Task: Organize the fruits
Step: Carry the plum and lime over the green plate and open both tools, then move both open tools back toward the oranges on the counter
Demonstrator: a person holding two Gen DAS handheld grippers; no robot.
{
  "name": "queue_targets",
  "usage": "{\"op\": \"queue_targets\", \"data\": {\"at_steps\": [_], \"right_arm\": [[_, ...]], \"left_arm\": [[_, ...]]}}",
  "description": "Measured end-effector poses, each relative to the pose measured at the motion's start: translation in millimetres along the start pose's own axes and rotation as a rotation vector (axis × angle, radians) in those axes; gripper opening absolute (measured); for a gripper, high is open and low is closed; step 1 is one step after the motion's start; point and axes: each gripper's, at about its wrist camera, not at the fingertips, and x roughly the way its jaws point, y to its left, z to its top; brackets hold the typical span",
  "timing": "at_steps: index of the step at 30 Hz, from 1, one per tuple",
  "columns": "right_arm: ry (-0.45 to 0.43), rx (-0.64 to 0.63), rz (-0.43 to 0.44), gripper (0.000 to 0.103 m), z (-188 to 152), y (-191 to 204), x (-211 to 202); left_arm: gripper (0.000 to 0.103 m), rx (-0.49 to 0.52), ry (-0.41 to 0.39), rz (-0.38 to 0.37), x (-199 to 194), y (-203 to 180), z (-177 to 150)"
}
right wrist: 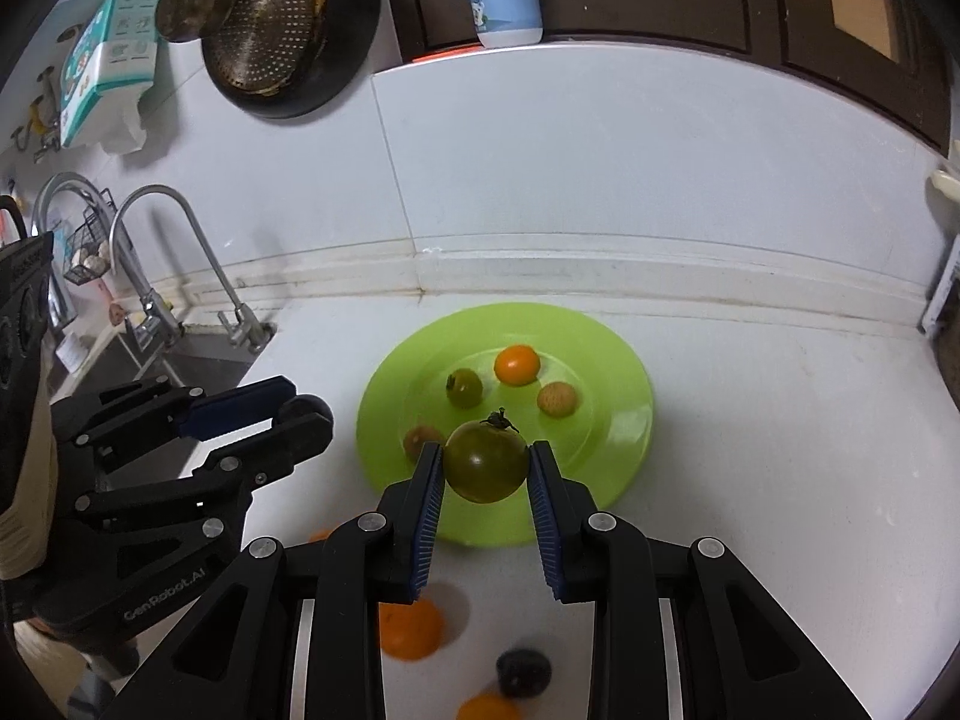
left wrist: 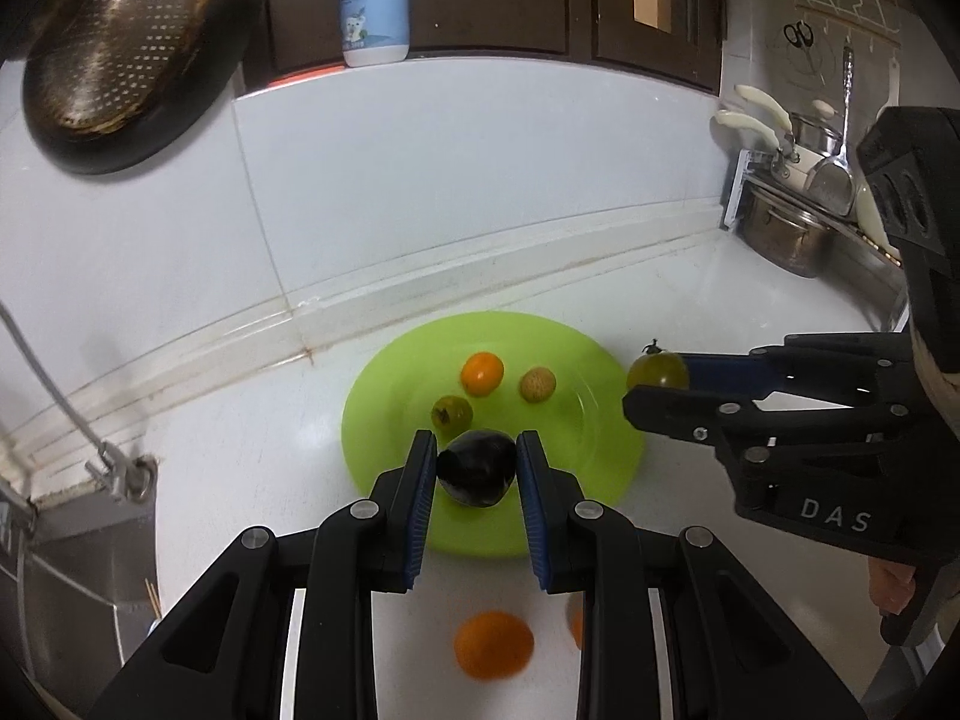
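Note:
A lime-green plate (left wrist: 396,372) (right wrist: 624,378) lies on the white counter and holds an orange fruit (left wrist: 482,372) (right wrist: 516,364), a green tomato (left wrist: 450,413) (right wrist: 464,387) and a pale tan fruit (left wrist: 537,385) (right wrist: 557,399). A reddish fruit (right wrist: 418,439) shows at the plate's near left in the right wrist view. My left gripper (left wrist: 477,468) (right wrist: 300,411) is shut on a dark plum (left wrist: 477,468) above the plate's near edge. My right gripper (right wrist: 486,463) (left wrist: 657,378) is shut on a green tomato (right wrist: 486,463) (left wrist: 657,371) above the plate's rim.
Loose on the counter in front of the plate: oranges (left wrist: 493,643) (right wrist: 411,629) (right wrist: 489,708) and a dark plum (right wrist: 523,671). A sink with taps (right wrist: 180,264) lies to the left, pots (left wrist: 786,234) to the right. A pan with strainer (left wrist: 114,42) hangs on the tiled wall.

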Motion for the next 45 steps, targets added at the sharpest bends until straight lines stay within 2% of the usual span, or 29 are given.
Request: {"op": "queue_targets", "data": {"at_steps": [8,14,21,30,34,36,37,45], "right_arm": [[0.062,0.024,0.003,0.03,13.3,-19.1,36.0],[0.112,0.006,-0.019,0.03,10.4,-31.1,62.9],[0.15,0.027,-0.001,0.03,10.4,-44.2,86.3],[0.172,0.03,-0.007,0.03,9.7,-49.0,98.7],[0.172,0.029,-0.013,0.03,10.2,-50.6,98.6],[0.171,0.032,-0.021,0.034,10.9,-51.8,98.9],[0.168,0.034,-0.029,0.04,11.6,-51.9,98.5],[0.123,0.035,-0.066,0.04,9.1,-48.1,72.1]], "left_arm": [[0.027,-0.03,0.056,-0.06,43.5,6.1,10.7],[0.027,-0.039,0.12,-0.072,79.7,3.7,13.1],[0.027,-0.038,0.184,-0.088,105.8,2.0,9.7],[0.028,-0.027,0.199,-0.075,113.7,-0.3,11.4],[0.038,-0.022,0.194,-0.058,111.9,-0.3,12.7],[0.039,-0.021,0.189,-0.045,108.3,1.0,12.6],[0.04,-0.021,0.188,-0.033,106.0,2.1,12.5],[0.051,-0.031,0.138,0.022,69.4,10.4,9.8]]}}
